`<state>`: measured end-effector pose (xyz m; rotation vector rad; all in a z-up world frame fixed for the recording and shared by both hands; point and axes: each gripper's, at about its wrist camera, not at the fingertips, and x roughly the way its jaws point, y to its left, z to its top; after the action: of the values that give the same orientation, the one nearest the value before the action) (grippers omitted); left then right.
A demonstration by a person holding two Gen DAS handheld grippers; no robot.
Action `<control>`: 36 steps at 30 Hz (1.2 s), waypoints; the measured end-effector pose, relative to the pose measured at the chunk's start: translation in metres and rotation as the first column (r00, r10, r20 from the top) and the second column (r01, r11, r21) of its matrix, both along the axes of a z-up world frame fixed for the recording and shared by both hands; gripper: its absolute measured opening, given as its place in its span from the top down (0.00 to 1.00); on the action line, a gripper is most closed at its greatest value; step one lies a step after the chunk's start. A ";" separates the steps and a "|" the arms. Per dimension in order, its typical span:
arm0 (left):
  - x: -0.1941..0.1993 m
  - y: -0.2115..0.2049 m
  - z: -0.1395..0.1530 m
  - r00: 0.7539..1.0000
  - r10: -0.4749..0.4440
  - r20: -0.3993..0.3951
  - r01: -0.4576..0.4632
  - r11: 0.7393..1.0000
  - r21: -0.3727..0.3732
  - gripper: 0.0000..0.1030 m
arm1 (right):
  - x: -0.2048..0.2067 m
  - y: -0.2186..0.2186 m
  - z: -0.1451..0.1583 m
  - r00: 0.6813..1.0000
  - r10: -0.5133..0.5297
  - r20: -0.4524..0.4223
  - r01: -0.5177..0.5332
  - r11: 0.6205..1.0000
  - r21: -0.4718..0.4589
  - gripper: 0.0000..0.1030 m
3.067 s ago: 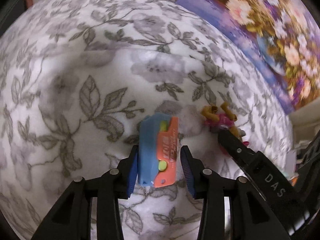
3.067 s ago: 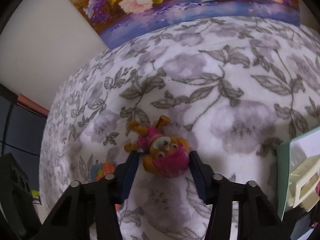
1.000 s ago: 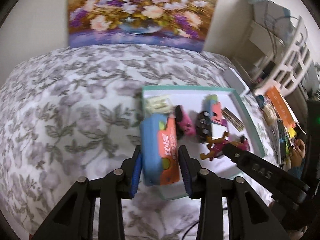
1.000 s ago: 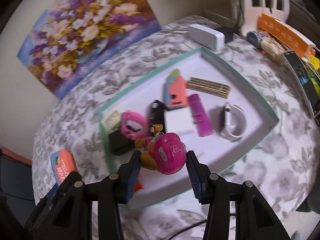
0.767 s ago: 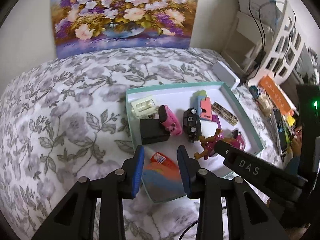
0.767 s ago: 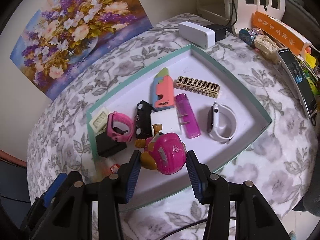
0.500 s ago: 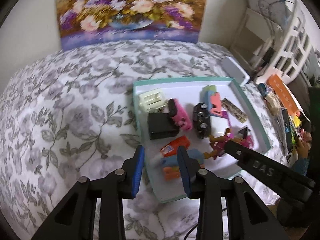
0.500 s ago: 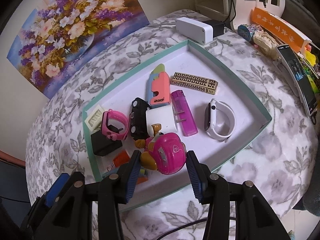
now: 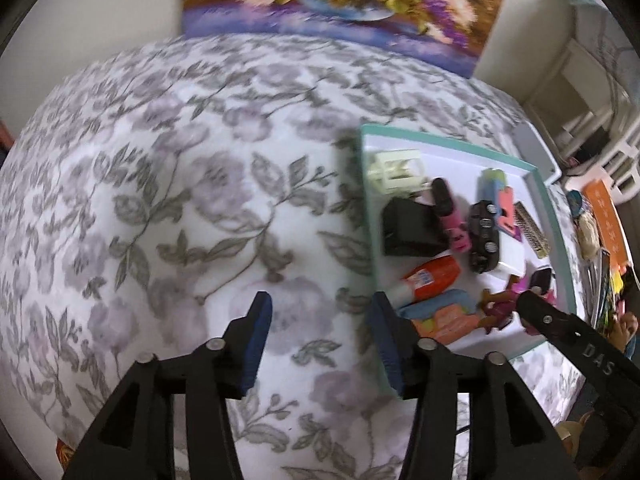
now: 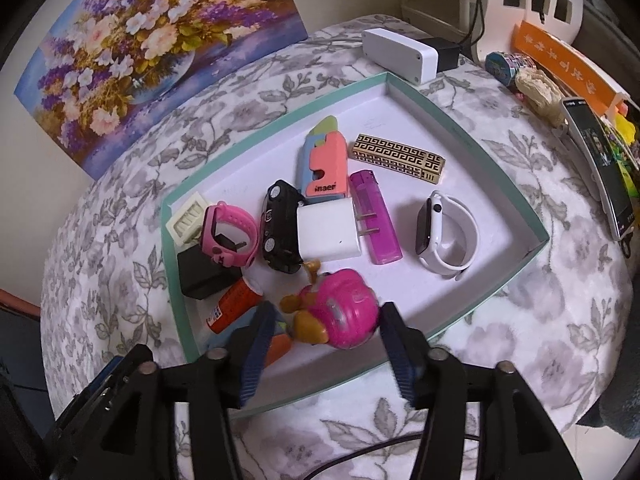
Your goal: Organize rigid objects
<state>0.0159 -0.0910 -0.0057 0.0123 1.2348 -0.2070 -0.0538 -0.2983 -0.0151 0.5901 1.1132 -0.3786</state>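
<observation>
Floral tablecloth (image 9: 168, 184), teal tray (image 10: 452, 108), flower painting (image 10: 132, 48).

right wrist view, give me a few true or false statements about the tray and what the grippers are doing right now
1. The left gripper holds an orange and blue toy. False: its jaws are open with nothing between them, over the floral cloth beside the tray.
2. The pink toy figure lies in the tray between the right gripper jaws. True; the jaws stand apart from it.
3. The white smartwatch lies outside the tray. False: it is inside, near the right-hand wall.
4. The purple lighter lies beside the white charger plug. True.
5. The pink watch sits on the cloth. False: it is in the tray, by the black toy car.
</observation>
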 end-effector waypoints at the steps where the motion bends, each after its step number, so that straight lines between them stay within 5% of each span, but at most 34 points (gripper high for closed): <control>1: 0.001 0.005 -0.003 1.000 0.014 -0.011 -0.014 1.000 0.003 0.45 | 0.001 0.001 0.000 1.000 0.004 -0.001 -0.004 1.000 -0.007 0.36; 4: 0.001 0.019 -0.010 0.997 0.061 -0.039 -0.060 0.998 0.025 0.36 | 0.002 0.006 0.000 1.000 0.019 -0.010 -0.019 0.999 -0.029 0.23; 6: -0.001 0.029 -0.013 0.994 0.097 -0.049 -0.095 0.995 0.038 0.20 | 0.003 0.009 -0.001 0.999 0.025 -0.022 -0.026 0.998 -0.053 0.17; 10: -0.007 0.046 -0.011 0.990 0.135 -0.044 -0.133 0.991 0.032 0.17 | 0.003 0.017 -0.001 0.998 0.060 -0.028 -0.062 0.994 -0.089 0.15; 12: -0.009 0.050 -0.010 0.990 0.138 -0.032 -0.137 0.990 0.042 0.06 | 0.002 0.022 0.000 0.996 0.081 -0.025 -0.083 0.991 -0.103 0.04; 26: -0.019 0.067 0.020 0.983 0.169 0.077 -0.170 0.986 0.001 0.04 | -0.013 0.036 0.018 0.994 0.109 0.030 -0.103 0.982 -0.161 0.00; 36: -0.024 0.056 0.025 0.988 0.124 0.095 -0.131 0.989 0.071 0.04 | -0.019 0.041 0.031 0.990 0.117 0.083 -0.101 0.979 -0.178 0.00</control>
<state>-0.0079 -0.0346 0.0198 0.0090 1.1484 -0.0468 -0.0727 -0.2568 0.0164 0.3872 1.0070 -0.3455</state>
